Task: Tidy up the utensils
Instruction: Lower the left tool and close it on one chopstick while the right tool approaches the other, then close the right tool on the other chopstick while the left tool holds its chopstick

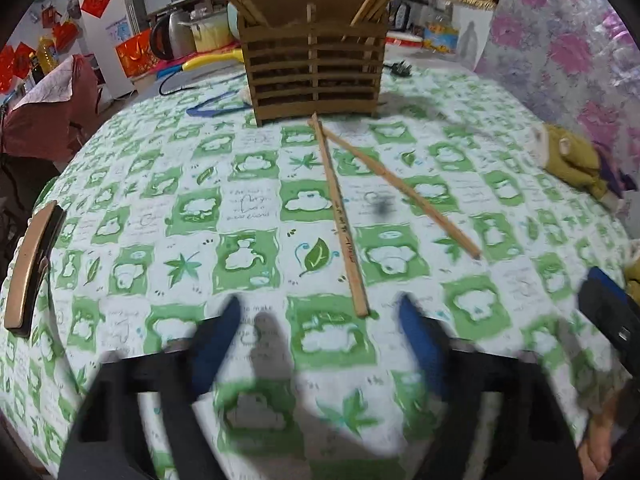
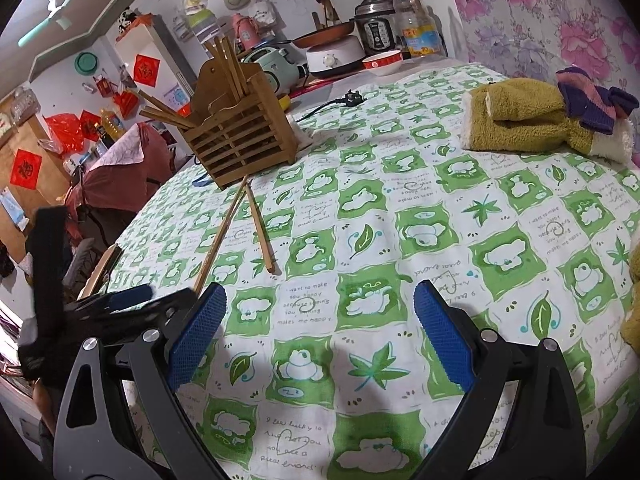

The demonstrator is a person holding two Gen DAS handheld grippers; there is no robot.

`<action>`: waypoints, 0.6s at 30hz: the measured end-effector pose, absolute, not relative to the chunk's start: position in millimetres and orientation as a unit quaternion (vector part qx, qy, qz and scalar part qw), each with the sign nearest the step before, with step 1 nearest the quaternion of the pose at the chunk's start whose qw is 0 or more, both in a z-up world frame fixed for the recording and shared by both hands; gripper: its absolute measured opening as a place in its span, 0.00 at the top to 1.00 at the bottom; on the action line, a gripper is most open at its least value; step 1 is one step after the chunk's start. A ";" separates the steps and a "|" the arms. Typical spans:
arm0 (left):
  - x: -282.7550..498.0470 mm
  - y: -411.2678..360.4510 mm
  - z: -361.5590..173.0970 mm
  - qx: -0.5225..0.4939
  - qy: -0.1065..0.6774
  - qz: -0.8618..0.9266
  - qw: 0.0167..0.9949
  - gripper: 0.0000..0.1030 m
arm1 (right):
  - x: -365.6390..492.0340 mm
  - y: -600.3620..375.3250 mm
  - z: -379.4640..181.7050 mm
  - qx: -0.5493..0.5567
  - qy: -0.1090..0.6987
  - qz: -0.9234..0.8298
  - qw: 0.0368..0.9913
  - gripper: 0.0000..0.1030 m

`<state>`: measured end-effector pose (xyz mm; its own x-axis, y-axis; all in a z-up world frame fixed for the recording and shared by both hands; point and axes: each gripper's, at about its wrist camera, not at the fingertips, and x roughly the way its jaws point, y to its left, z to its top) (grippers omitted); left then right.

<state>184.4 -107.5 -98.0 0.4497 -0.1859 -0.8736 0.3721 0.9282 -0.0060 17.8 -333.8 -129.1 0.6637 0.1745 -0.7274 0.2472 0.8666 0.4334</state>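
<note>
**2 loose chopsticks, 1 holder**

Table [image 1: 224,208]: 2 chopsticks, one [image 1: 340,220] and the other [image 1: 404,190], lie crossed at their far ends, just in front of the holder [image 1: 316,68]. Holder: 2 compartments, several sticks in each, exact no. unclear. Left gripper [image 1: 320,308]: fingers wide apart, holding nothing. Right gripper [image 2: 320,300]: same, wide, nothing held. 1 towel [image 2: 524,120] w/ 1 sock [image 2: 592,100] on top.

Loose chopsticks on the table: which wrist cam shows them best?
Left wrist view: both loose chopsticks lie centred ahead of the open left tool, full length visible, crossing near the wooden holder. Right wrist view shows them smaller, off left, one end hidden behind the tool.
</note>
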 end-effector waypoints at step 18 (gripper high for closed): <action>179.4 -33.8 -96.8 0.087 0.494 -0.136 0.854 0.94 | 40.0 -275.2 -104.2 0.079 0.434 0.015 0.897 0.15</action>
